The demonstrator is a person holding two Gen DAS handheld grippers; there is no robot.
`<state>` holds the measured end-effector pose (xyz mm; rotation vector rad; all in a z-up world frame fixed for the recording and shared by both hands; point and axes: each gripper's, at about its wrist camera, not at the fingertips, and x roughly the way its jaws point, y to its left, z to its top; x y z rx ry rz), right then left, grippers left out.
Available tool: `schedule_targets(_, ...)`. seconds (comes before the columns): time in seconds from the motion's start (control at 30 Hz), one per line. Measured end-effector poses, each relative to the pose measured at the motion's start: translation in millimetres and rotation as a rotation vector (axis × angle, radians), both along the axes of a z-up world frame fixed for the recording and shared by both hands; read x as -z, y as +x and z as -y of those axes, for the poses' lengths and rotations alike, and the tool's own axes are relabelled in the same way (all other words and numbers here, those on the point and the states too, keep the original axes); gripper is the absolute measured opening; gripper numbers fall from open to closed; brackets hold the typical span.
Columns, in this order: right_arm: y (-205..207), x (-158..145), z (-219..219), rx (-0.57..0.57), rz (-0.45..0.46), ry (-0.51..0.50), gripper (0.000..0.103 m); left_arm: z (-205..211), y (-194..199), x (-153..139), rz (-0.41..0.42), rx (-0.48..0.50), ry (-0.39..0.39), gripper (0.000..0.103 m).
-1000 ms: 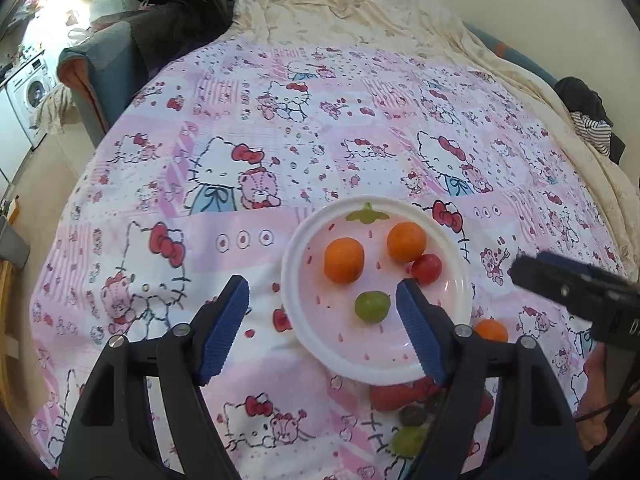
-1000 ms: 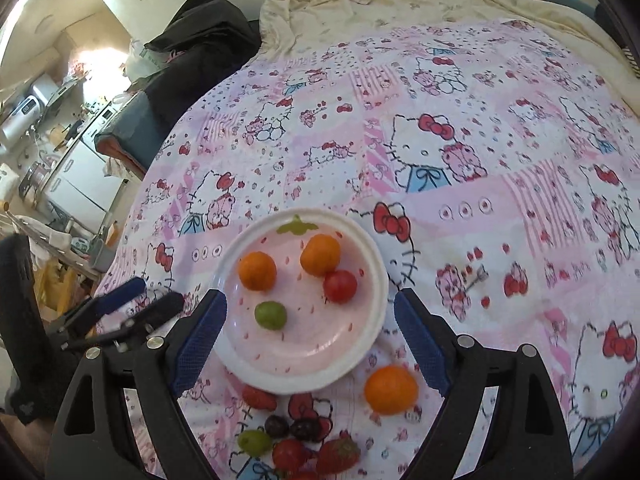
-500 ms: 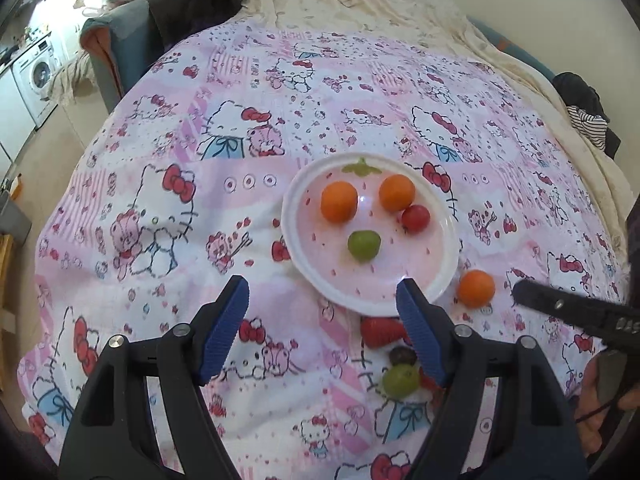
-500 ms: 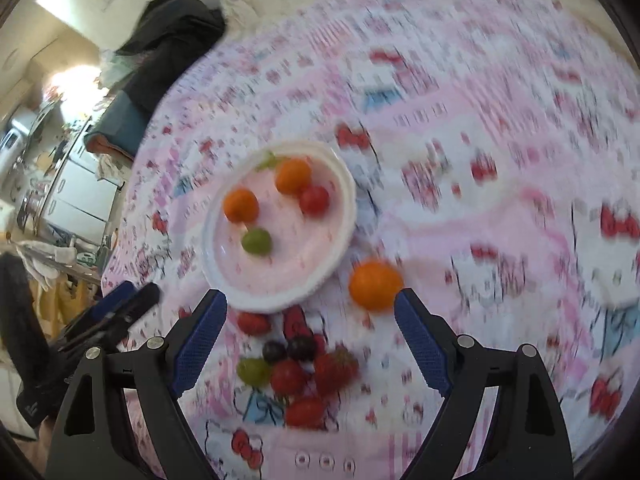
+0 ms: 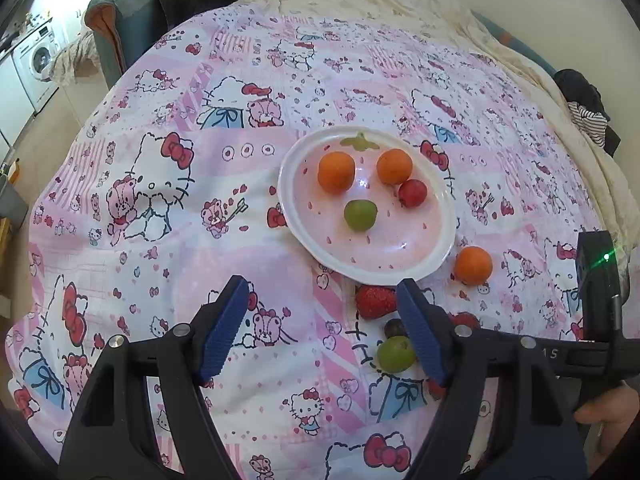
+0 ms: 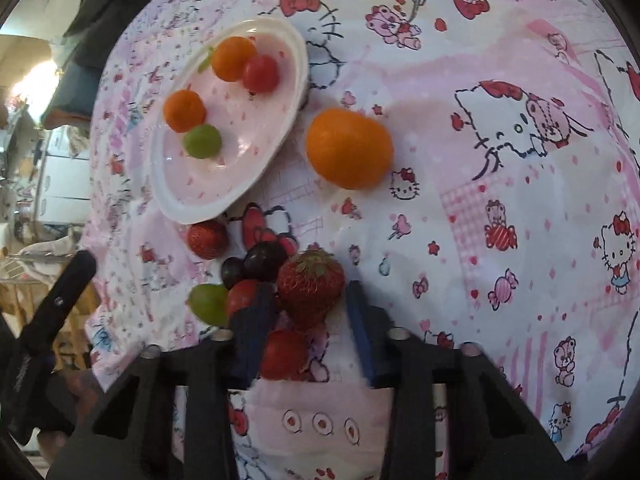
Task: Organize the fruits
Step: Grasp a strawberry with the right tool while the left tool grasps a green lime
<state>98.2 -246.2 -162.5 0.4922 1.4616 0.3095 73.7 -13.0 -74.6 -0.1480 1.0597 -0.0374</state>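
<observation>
On plate: two oranges, a red fruit and a green one sit on the plate (image 5: 442,258).
Left out: loose orange (image 6: 349,148), strawberries, grapes on the bedspread (image 5: 168,240).
Right tool (image 6: 310,326): fingers apart, straddling the big strawberry (image 6: 310,286), not clamped.
Left tool (image 5: 320,330): wide apart, hovering empty.

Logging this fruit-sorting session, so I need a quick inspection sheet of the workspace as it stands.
Surface: patterned bedsheet, wrinkled.
Job's things: plate holding two oranges, red fruit, green fruit; loose orange, big strawberry, small strawberry, dark grapes, green grape on the sheet.
Clutter: dark clothes at bed edge.
Grippers: left gripper open, empty; right gripper open around big strawberry.
Cables: nothing seen.
Surroundings: washing machine, chair.
</observation>
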Motion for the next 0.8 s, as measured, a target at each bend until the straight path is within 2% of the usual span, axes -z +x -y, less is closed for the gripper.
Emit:
schedule_targets(0.13, 0, -5, -1, -0.007, 0.025, -0.005, 0.034, 0, 0, 10, -0.040, -0.006, 0.007, 0.073)
schedule_targets(0.3, 2, -22, 11, 0.039, 0.087, 0.025, 0.034, 8, -2, 22, -0.088, 0.021, 0.001, 0.073)
schedule_targets(0.5, 3, -38, 25, 0.091, 0.142, 0.066, 0.034, 28, -6, 43, -0.185, 0.093, -0.063, 0.072)
schedule_targets(0.7, 5, -41, 31, 0.107, 0.146, 0.089, 0.034, 47, -5, 60, -0.252, 0.145, -0.095, 0.061)
schedule_targets(0.8, 5, -41, 31, 0.107, 0.148, 0.095, 0.034, 48, -2, 65, -0.260, 0.139, -0.144, 0.059)
